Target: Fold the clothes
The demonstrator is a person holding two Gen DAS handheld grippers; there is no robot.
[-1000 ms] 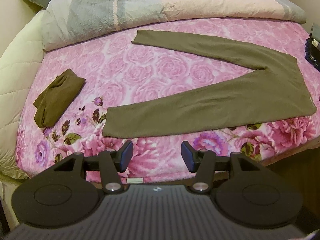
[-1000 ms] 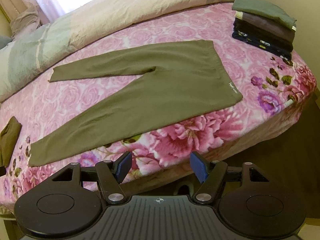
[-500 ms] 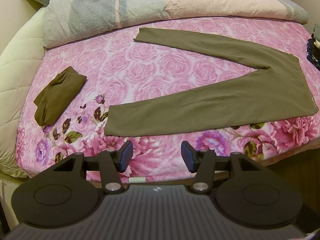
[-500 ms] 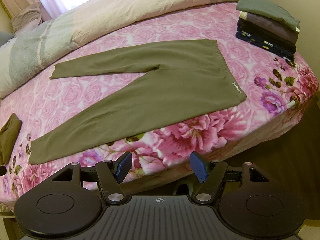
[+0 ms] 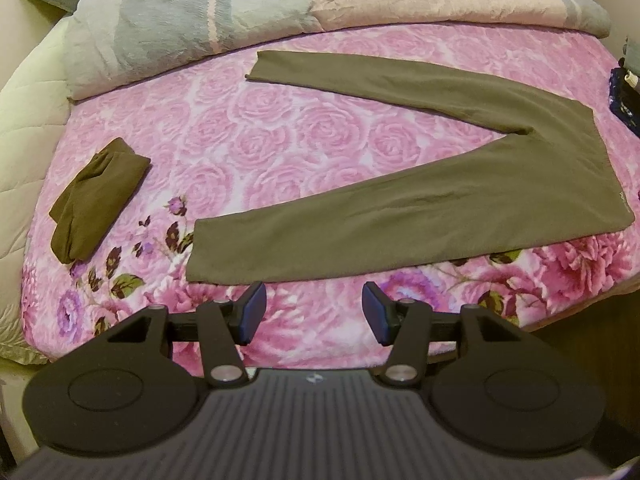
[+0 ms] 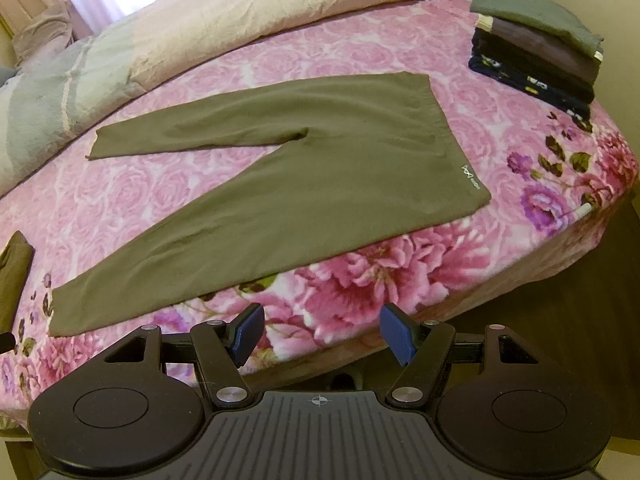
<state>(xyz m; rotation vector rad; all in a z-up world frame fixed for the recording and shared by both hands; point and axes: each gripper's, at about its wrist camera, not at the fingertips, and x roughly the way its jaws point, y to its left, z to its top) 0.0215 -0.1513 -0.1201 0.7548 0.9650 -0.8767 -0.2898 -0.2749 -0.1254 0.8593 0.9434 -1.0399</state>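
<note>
1. Left wrist view: olive leggings [image 5: 420, 200] lay flat on the floral bedspread [image 5: 248, 132], near a bundled olive garment [image 5: 96, 204] and duvet [image 5: 280, 4].
2. Left gripper [image 5: 314, 312] and right gripper [image 6: 322, 334] hovered, fingers spread and empty; a folded clothes stack [image 6: 536, 48] sat well apart.

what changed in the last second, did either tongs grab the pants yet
No grab yet. Both tongs, left and right, drifted a little closer to the olive pants, which now sit slightly lower and larger in both views. Both are open and empty as before. The pants, small folded olive garment and stack of folded clothes have not moved.
</note>
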